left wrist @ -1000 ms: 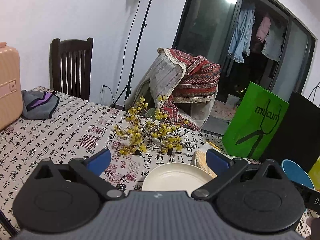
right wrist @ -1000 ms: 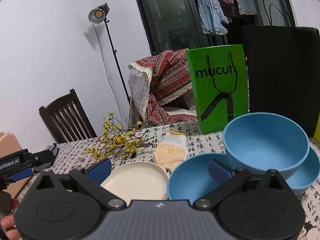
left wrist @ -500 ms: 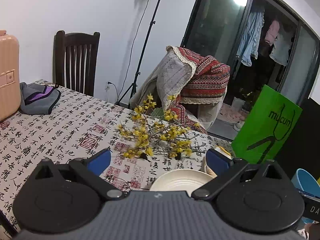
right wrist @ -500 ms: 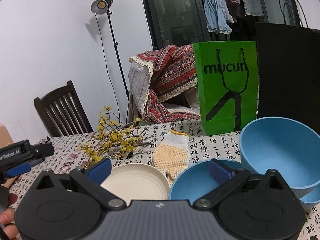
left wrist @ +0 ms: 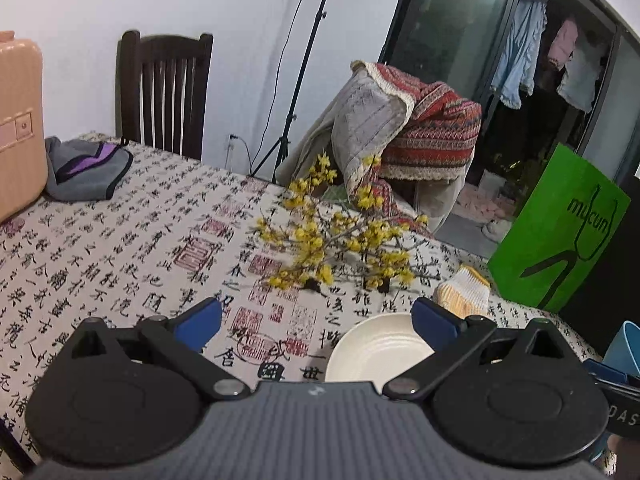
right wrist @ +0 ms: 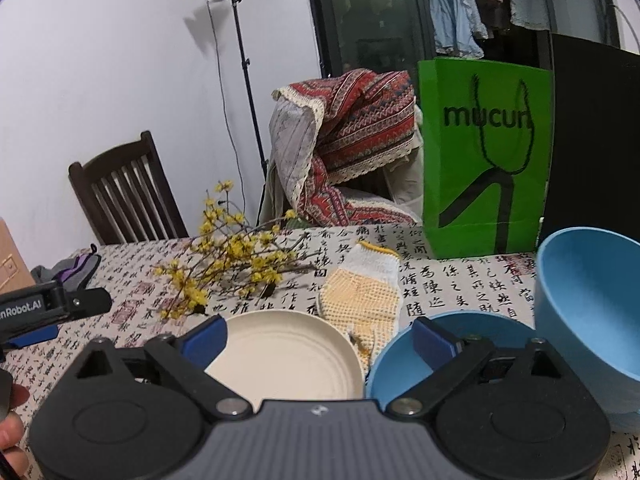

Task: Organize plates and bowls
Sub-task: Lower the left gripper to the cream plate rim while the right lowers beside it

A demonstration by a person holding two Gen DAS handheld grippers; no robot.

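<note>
Both grippers, left (left wrist: 316,316) and right (right wrist: 320,332), hang spread and empty over the table's (left wrist: 120,240) near edge, the right just narrowing above the plate (right wrist: 288,356).

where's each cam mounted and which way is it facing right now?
Left wrist: on the left gripper, aimed down across the table at the cream plate; own open fingers show.
Right wrist: on the right gripper, facing plate and blue bowls; own open fingers, left gripper and a hand show.
Shared: plate, yellow flowers, green bag.
</note>
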